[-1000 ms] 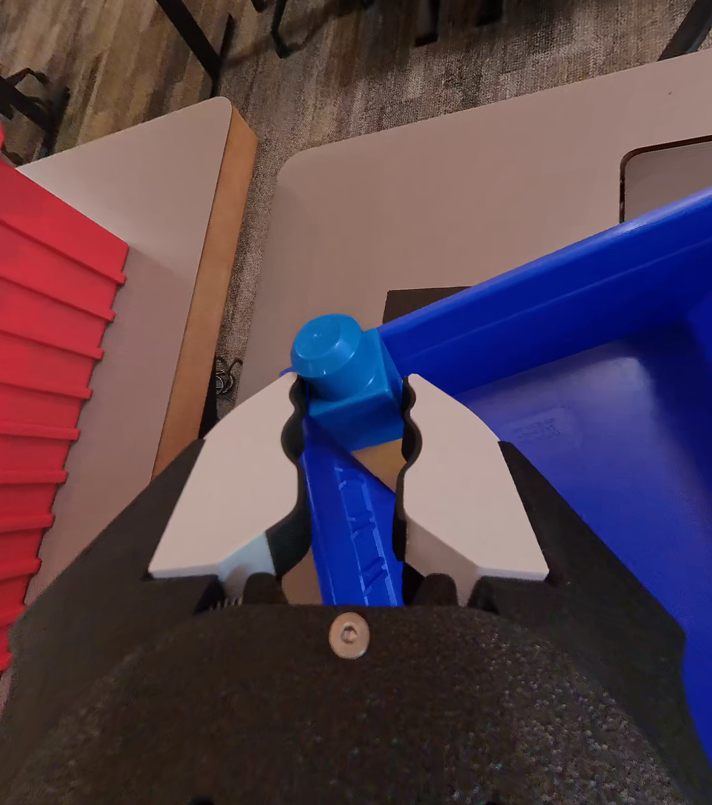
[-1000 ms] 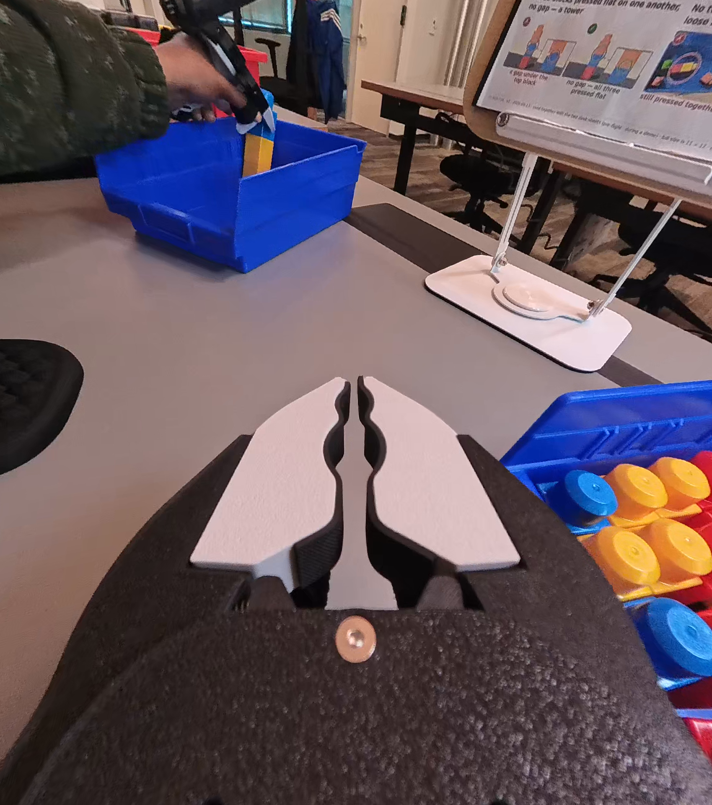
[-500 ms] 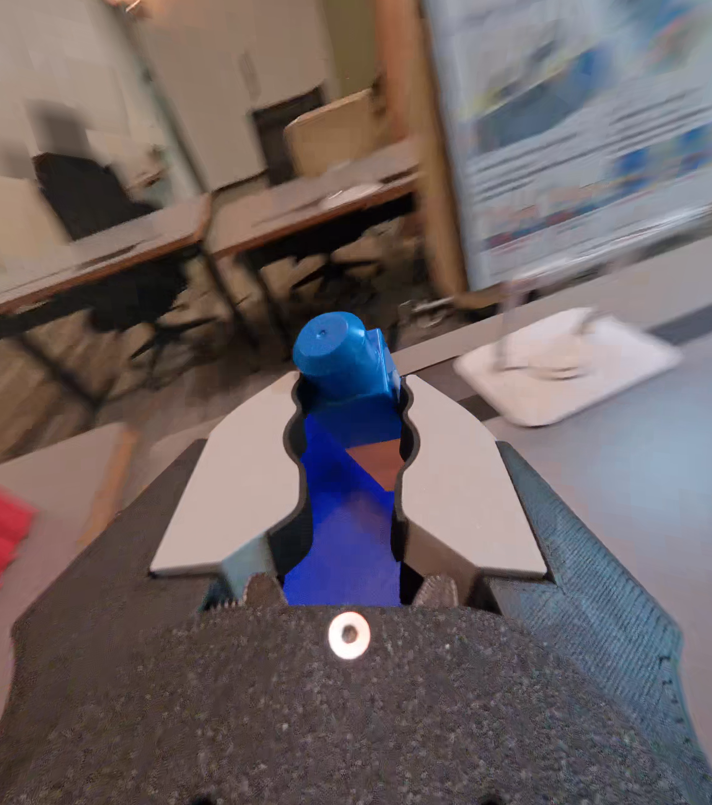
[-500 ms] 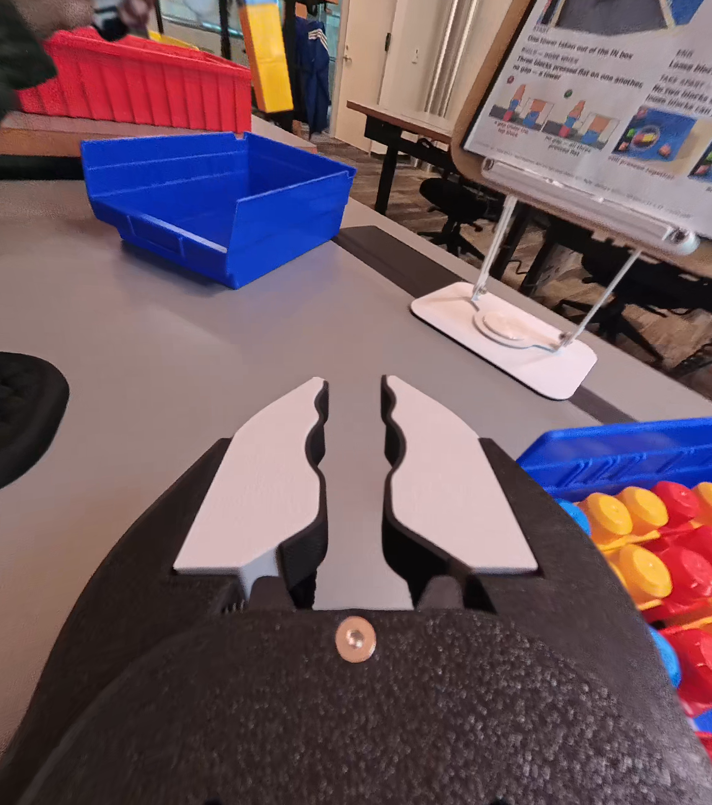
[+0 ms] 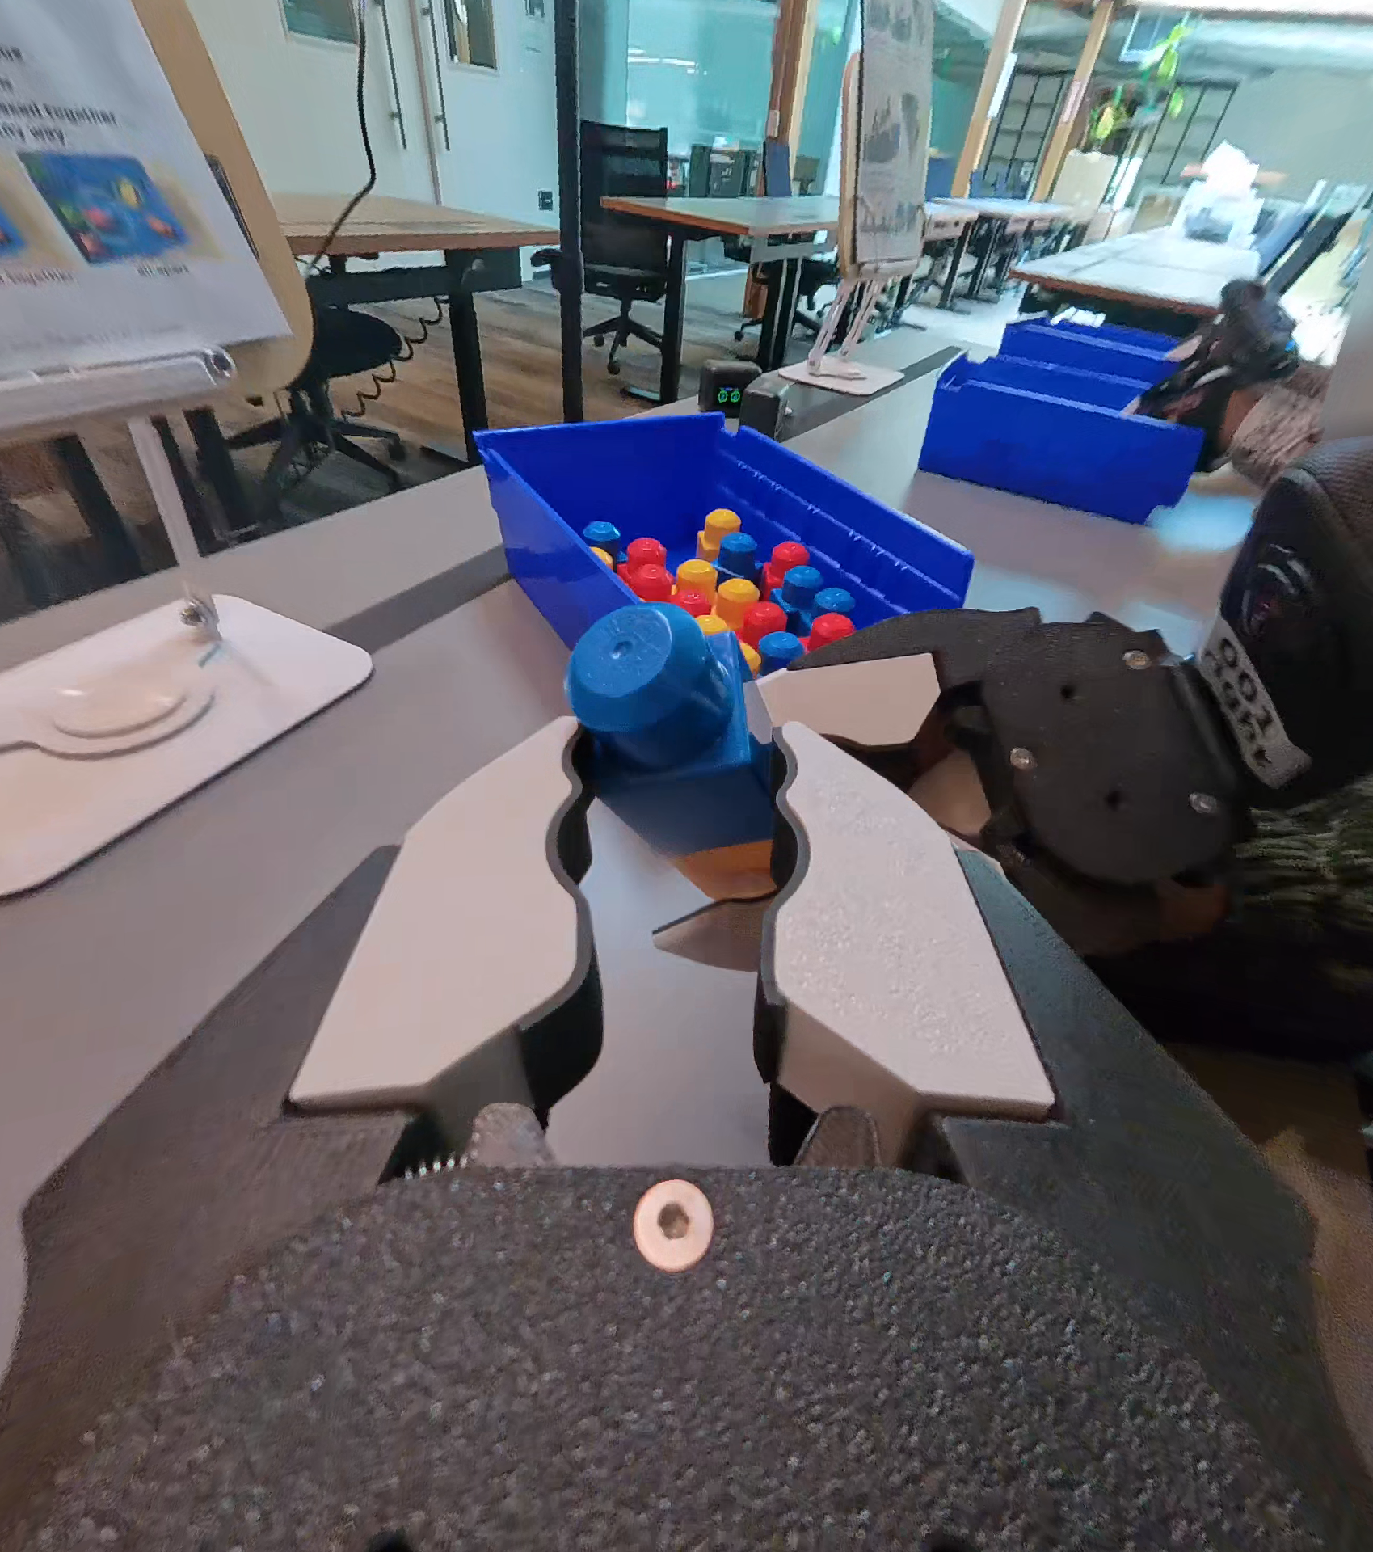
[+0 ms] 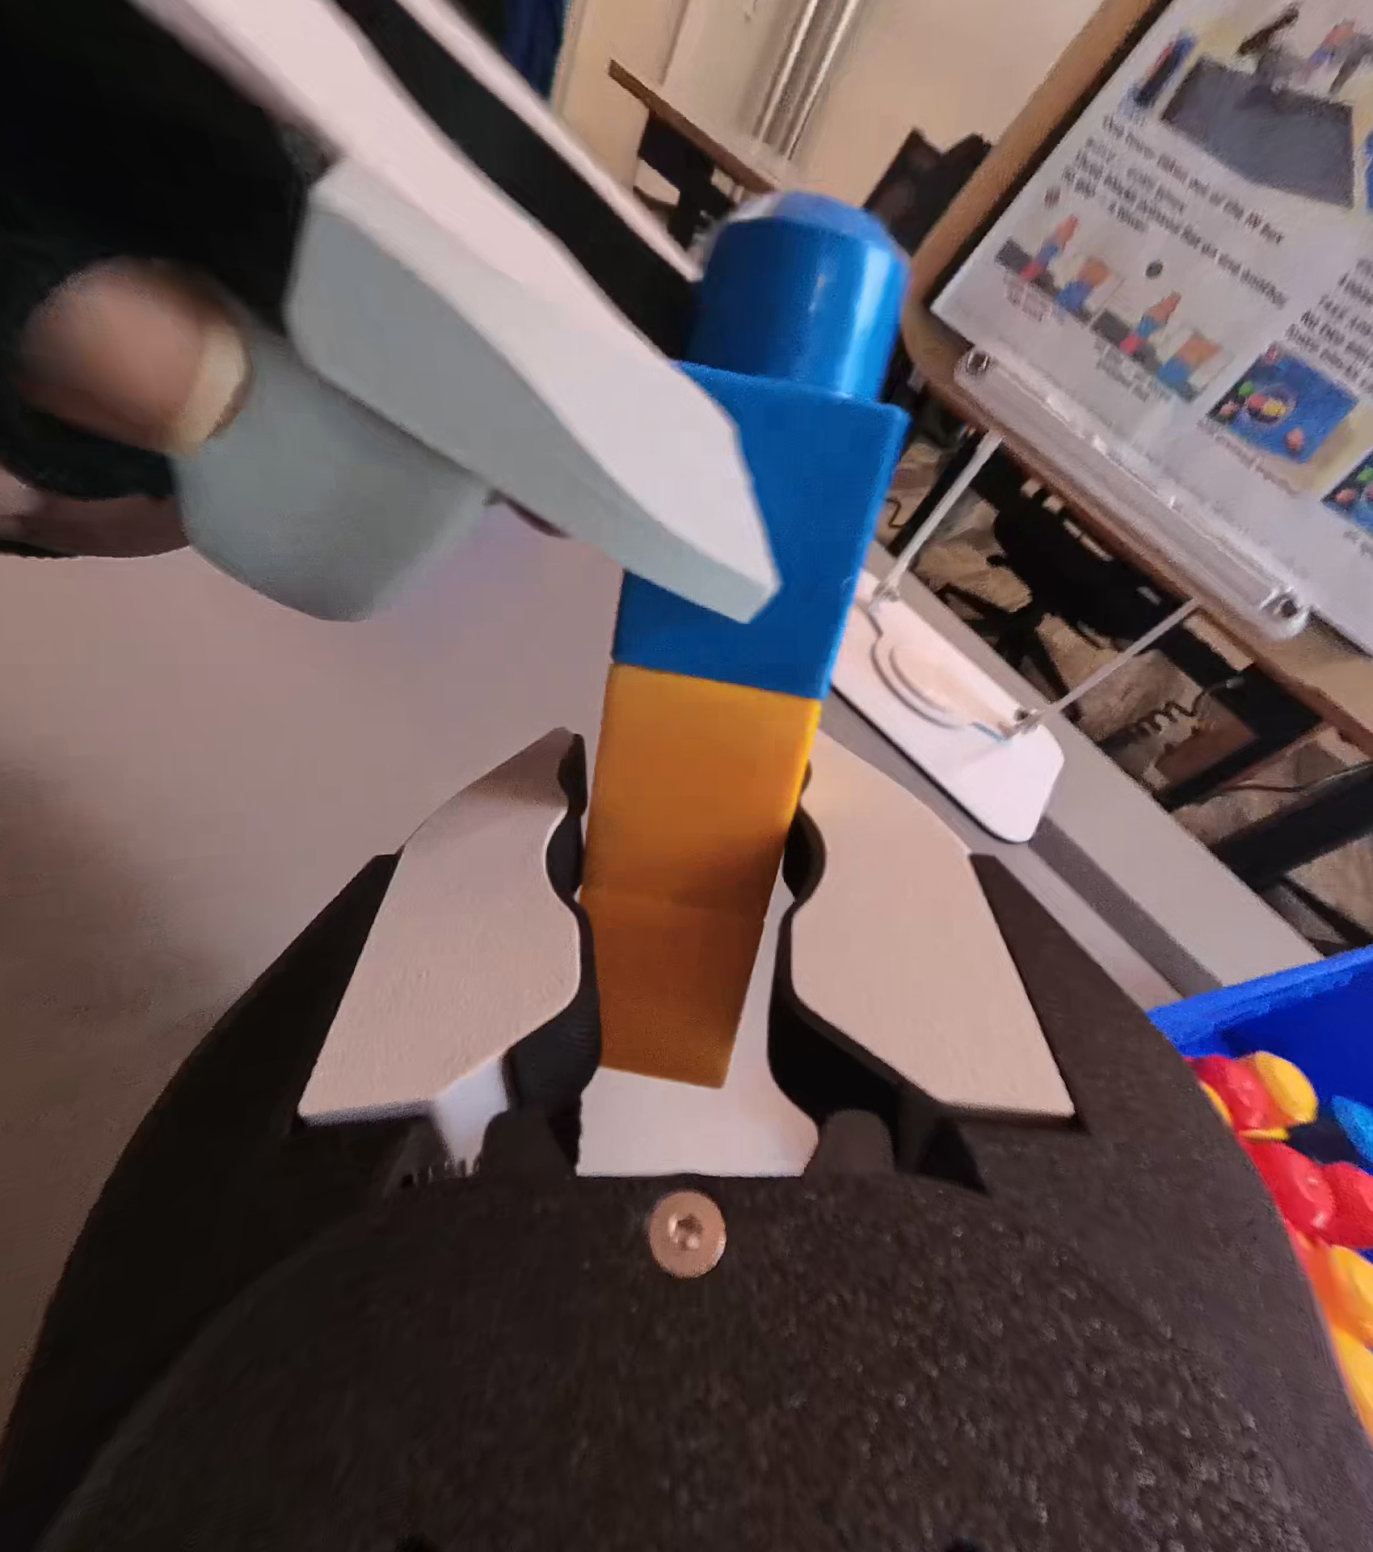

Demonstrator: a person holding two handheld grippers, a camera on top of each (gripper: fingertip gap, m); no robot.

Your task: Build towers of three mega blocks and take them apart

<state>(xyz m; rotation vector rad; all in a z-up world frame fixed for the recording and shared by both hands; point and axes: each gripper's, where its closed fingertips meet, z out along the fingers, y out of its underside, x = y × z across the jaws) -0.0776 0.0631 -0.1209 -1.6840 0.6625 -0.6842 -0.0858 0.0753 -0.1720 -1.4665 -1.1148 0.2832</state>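
— Three blocks make the tower [image 6: 716, 672]: a blue block [image 5: 670, 739] on top, two orange blocks [image 6: 687, 882] under it.
— Who holds it?
— Left gripper [image 5: 674, 781] is clamped on the blue block; right gripper [image 6: 687, 840] is closed around the orange blocks, above the grey table [image 5: 263, 840].
— Beyond?
— Blue bin [image 5: 548, 504] full of loose blocks [image 5: 737, 588], white stand base [image 5: 120, 714] leftward.

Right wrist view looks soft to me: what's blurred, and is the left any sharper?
Right wrist view: the other white-fingered gripper and instruction poster are smeared; the blue-and-orange block tower stays fairly crisp. Left wrist view: mostly sharp, edges bowed by the wide lens.
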